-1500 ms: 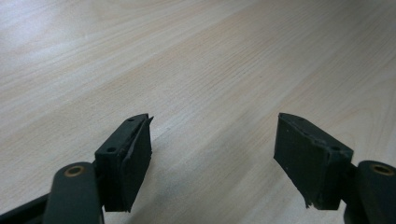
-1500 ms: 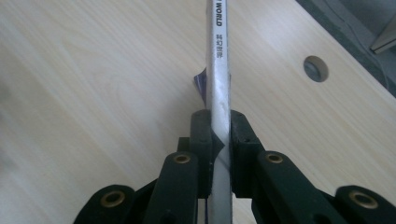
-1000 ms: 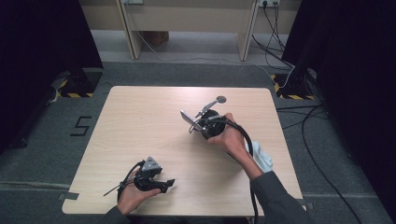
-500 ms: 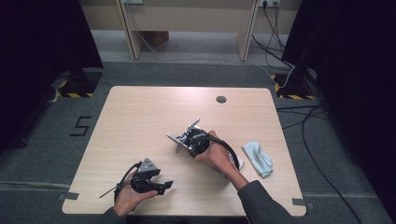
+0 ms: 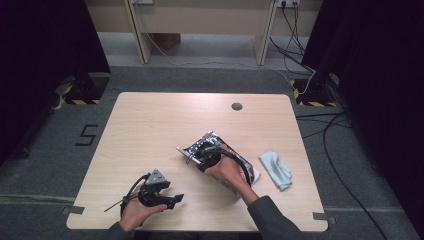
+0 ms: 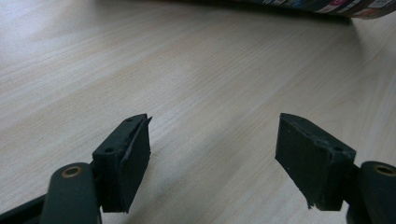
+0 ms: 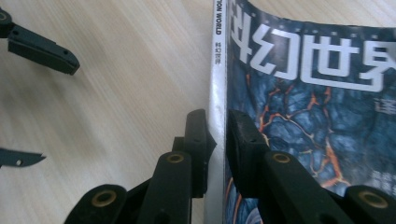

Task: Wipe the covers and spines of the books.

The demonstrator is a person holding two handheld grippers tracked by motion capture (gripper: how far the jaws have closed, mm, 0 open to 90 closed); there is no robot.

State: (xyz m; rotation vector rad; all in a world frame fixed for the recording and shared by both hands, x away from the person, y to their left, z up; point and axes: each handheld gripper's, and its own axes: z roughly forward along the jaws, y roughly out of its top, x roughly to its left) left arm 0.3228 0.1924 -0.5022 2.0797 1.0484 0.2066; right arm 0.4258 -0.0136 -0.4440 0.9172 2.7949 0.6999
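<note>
While my right gripper (image 7: 217,135) pinches the magazine (image 7: 308,93) by its spine, low over the desk (image 5: 150,130), its thin edge could slip free and flop, my left gripper (image 6: 212,154) idling wide apart.

The left gripper (image 5: 172,199) is black with a grey three-cornered plate and thin cable; the right gripper (image 7: 219,135) has brass-ringed pivots, matte jaws. Dark grey sleeves.
</note>
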